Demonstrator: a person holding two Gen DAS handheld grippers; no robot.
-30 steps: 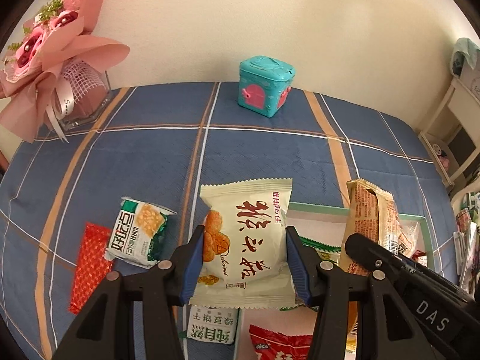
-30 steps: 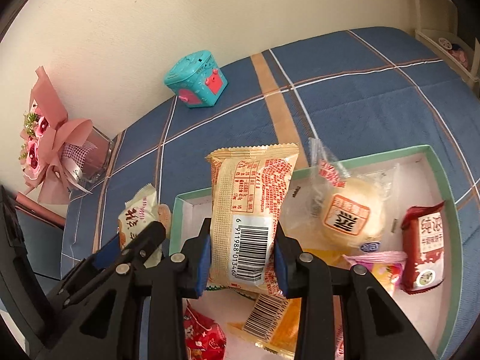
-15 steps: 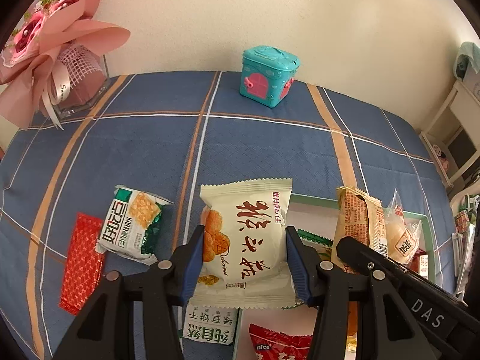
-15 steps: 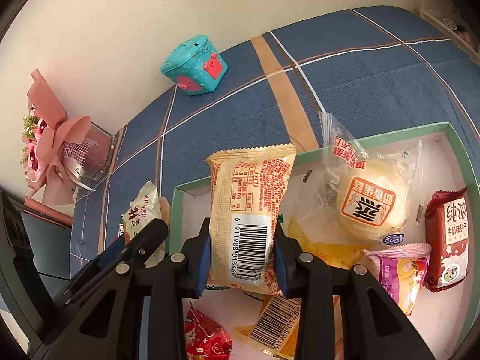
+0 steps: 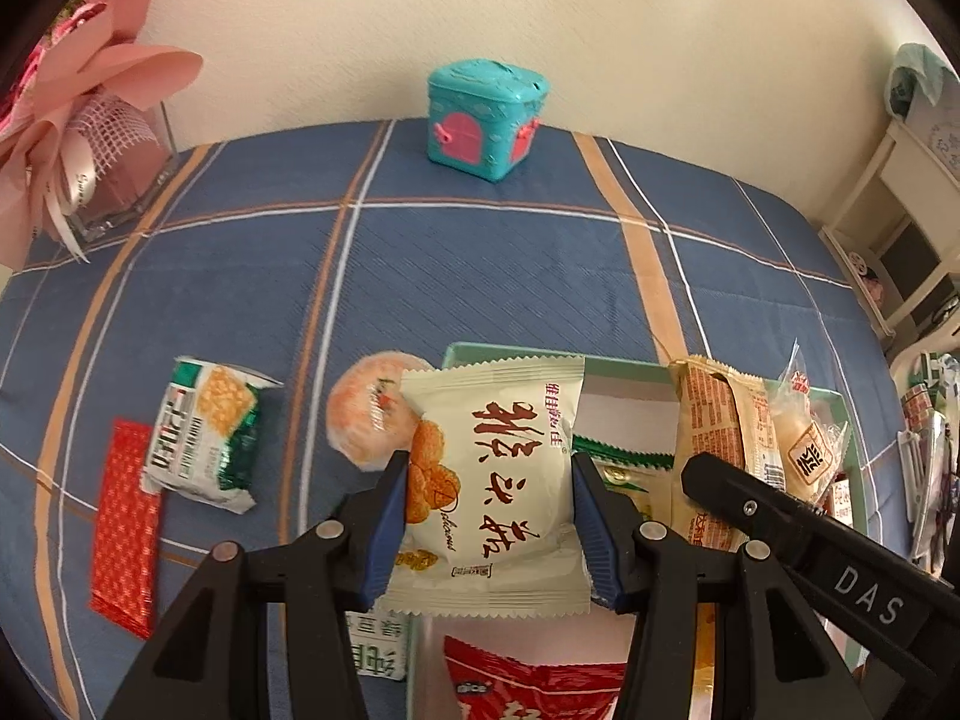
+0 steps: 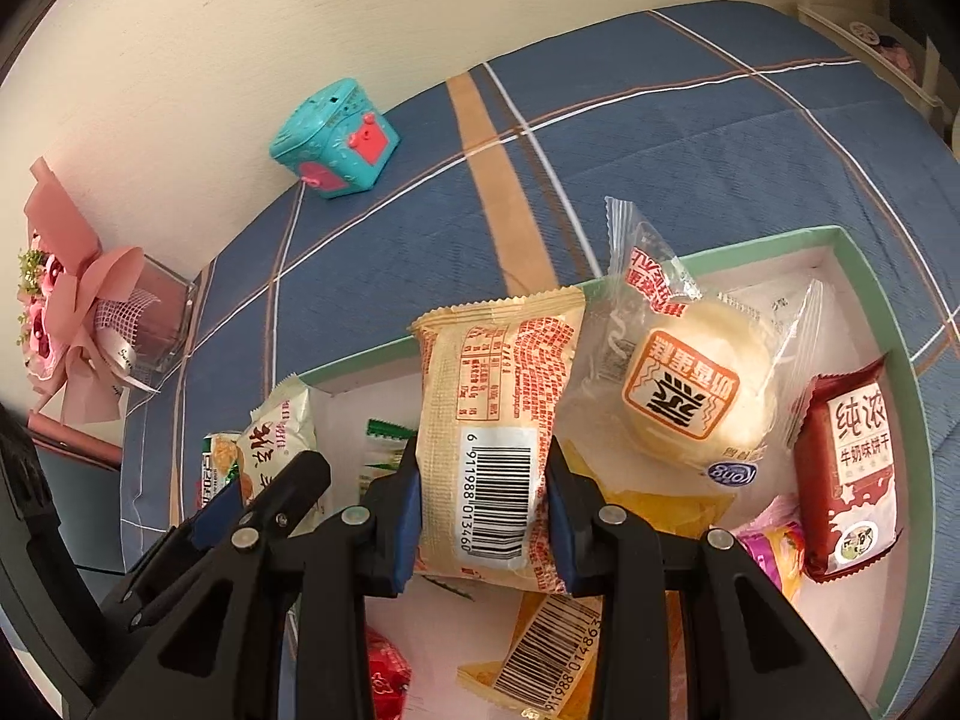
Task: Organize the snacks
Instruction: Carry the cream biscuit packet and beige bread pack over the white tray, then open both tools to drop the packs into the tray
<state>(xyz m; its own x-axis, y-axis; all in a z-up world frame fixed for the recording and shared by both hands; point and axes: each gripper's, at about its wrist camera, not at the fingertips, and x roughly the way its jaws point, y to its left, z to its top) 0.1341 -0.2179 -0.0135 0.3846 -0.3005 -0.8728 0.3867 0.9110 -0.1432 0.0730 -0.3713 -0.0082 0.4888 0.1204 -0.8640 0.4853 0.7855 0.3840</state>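
My left gripper [image 5: 486, 510] is shut on a cream snack packet with red characters [image 5: 498, 480], held over the left edge of the green-rimmed tray [image 5: 624, 363]. My right gripper [image 6: 483, 510] is shut on a tan packet with a barcode [image 6: 492, 432], held over the tray [image 6: 888, 324]; this packet also shows in the left wrist view [image 5: 714, 432]. The tray holds a round bun in clear wrap [image 6: 690, 390], a dark red biscuit packet [image 6: 852, 468] and several other snacks.
On the blue plaid cloth left of the tray lie a green-white cracker packet [image 5: 204, 438], a red packet [image 5: 126, 528] and a round orange bun [image 5: 372, 420]. A teal toy box [image 5: 486, 111] and a pink bouquet [image 5: 78, 120] stand by the wall.
Both grippers have moved forward and lower over the tray with their packets still held. The round orange bun has come into view behind the cream packet.
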